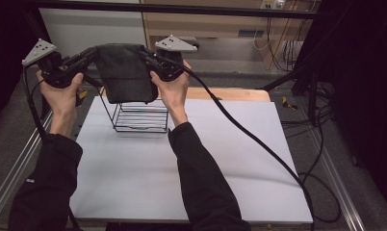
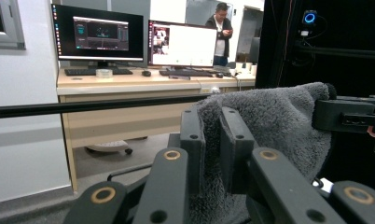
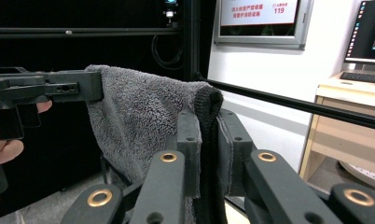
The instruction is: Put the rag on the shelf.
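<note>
The high view is dim at its edges and brightest at the centre, where the pale matte tabletop [image 1: 230, 159] takes soft, even light from above without glare. The black wire rack [image 1: 141, 115] casts only a faint shadow there. Dark curtains at both sides swallow detail, and the whole picture is slightly soft and grainy.

In the left gripper view the two lit computer monitors [image 2: 134, 39] glow brightly, the right screen nearly washed out, while the near jaws are sharp. In the right gripper view the grey fluffy terry towel [image 3: 139, 116] is crisply textured against a nearly black background; the white wall at right is brightly lit.
</note>
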`<state>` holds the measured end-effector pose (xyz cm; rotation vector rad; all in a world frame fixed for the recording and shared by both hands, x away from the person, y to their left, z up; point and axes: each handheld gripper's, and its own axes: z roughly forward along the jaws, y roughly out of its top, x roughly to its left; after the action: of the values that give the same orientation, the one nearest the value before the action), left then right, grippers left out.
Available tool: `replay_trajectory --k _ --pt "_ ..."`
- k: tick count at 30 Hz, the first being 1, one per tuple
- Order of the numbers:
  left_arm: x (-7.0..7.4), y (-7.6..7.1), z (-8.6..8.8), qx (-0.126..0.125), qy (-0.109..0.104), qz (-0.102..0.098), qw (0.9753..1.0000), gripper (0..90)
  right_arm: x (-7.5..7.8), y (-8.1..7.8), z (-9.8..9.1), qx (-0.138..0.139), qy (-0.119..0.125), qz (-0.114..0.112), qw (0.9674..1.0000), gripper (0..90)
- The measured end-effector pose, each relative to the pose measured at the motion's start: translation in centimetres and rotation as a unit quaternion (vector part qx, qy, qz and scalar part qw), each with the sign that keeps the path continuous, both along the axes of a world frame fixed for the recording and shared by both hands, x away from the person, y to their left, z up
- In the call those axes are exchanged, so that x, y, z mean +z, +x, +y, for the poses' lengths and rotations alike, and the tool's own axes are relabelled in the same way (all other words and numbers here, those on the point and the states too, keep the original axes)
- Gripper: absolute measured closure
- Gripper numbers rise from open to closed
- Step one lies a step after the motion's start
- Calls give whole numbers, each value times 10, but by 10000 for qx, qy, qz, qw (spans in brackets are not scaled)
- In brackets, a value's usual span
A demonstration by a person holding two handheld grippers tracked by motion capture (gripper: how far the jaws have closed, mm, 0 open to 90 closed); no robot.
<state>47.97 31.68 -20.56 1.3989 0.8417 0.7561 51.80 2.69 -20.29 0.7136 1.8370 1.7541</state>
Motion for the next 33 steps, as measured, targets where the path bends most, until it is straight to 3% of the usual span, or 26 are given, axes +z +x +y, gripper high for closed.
replay_trajectory --k 19,33 --pt "-15 -23 6 -100 279 92 9995 809 -6 -17 -1 339 -421 -61 9985 812" --pt "-28 -37 5 -86 416 337 9985 795 -11 -24 -3 643 -777 205 9947 811"
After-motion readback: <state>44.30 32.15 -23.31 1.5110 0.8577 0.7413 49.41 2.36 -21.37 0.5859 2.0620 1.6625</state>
